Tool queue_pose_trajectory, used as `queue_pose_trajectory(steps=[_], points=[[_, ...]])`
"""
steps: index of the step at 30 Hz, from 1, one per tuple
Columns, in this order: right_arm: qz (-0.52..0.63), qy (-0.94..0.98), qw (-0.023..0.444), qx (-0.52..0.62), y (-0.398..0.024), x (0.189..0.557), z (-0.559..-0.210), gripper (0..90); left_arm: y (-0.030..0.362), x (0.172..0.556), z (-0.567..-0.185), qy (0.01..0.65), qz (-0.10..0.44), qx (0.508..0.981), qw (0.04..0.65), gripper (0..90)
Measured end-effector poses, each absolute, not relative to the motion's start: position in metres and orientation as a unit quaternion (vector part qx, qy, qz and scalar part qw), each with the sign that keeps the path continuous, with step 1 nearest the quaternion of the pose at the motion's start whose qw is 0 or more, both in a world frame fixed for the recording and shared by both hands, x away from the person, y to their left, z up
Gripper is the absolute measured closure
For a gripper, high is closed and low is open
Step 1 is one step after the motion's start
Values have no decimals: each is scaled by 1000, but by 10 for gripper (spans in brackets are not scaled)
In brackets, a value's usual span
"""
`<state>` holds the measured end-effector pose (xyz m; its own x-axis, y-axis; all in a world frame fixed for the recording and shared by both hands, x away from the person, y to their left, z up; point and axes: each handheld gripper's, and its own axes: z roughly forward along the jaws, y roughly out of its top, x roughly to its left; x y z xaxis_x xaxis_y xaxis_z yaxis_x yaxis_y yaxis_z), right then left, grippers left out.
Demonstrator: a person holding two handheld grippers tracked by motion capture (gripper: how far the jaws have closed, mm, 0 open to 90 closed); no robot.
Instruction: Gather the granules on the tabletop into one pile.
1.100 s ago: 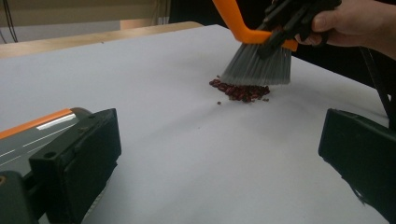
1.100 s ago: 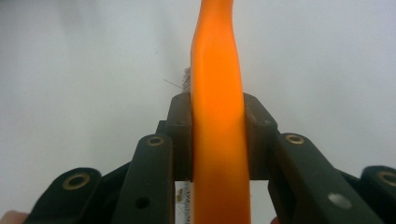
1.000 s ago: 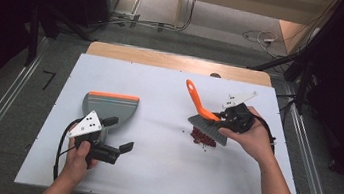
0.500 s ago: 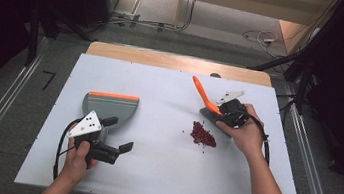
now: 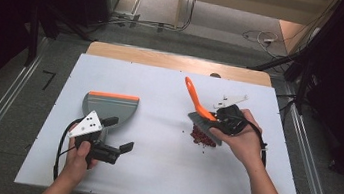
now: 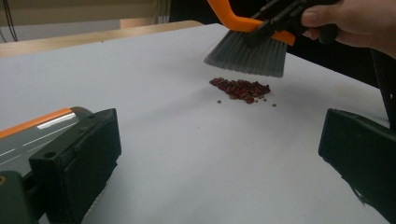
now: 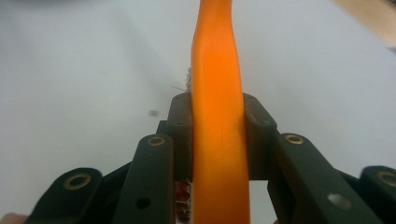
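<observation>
High view showed the right hand-held gripper [image 5: 217,120] clamped on the brush [image 5: 201,115] at its stiff orange handle, a sound hold; bristles looked soft, hovering above light, loose red beans [image 5: 203,138] on the counter [image 5: 161,161]. Left hand-held gripper [image 5: 119,134], jaws apart, rested near the dustpan [image 5: 110,105], wrist level.

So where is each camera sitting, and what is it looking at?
High view: sits above the person's side, looking forward and down on the white table; both forearms, the left gripper and the right gripper show.
Left gripper view: rides the left gripper, looking across at the small pile of dark red beans; its open black jaws show.
Right gripper view: rides the right gripper, looking along the orange-handled grey-bristled brush its jaws clamp.
Shared: the brush appears in all three.
</observation>
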<state>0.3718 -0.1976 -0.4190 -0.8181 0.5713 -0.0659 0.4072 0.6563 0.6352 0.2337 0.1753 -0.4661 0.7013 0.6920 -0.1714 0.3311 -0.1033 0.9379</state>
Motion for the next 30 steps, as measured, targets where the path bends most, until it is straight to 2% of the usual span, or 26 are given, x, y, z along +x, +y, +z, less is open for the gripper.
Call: queue_pose_trajectory(steps=[5, 7, 18, 26, 30], points=[[322, 899, 50, 291, -175, 359, -437, 684, 175, 233, -466, 351, 159, 726, 569, 0], [313, 901, 31, 298, -170, 360, -446, 684, 176, 233, -465, 350, 158, 726, 570, 0], [313, 871, 53, 375, -196, 376, -447, 685, 177, 233, -466, 351, 159, 726, 570, 0], [354, 863, 57, 355, -212, 369, -429, 685, 175, 233, -466, 350, 158, 728, 569, 0], [352, 878, 40, 323, -212, 365, -431, 684, 174, 233, -466, 350, 158, 728, 568, 0]])
